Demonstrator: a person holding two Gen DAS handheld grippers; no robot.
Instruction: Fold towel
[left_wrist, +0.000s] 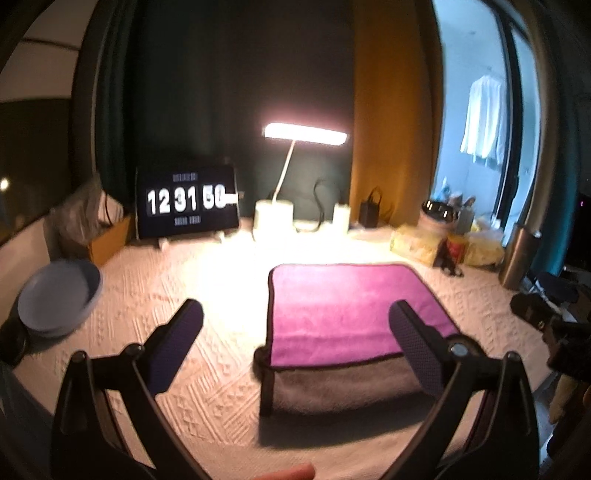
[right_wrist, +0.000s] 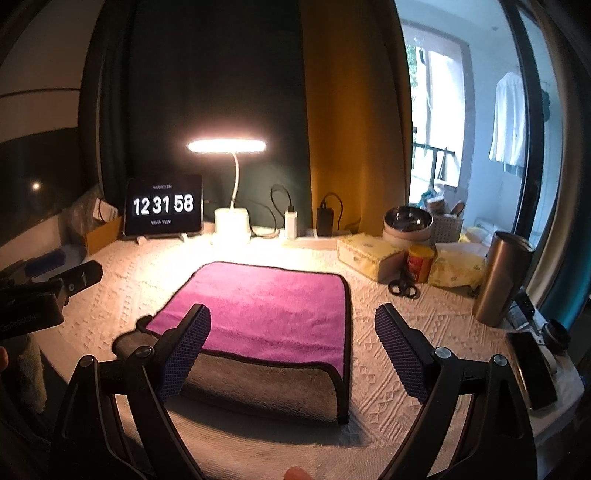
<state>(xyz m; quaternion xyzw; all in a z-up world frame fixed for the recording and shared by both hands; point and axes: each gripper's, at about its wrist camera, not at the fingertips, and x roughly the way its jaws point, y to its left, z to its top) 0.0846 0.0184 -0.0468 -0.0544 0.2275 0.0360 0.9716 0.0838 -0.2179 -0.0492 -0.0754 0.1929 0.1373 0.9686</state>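
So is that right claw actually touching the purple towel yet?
Apart. In the right wrist view the right claw hangs open above the towel, its fingers lifted clear with a shadowed gap underneath and no cloth pinched.

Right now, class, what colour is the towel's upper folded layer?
Magenta-purple towel, over a grey underside; clearest in the right wrist view.

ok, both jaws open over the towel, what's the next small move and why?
Probably lower the right gripper to the towel near edge and pinch it. The towel lies folded once, purple over grey, and both grippers, left too, are open and holding nothing.
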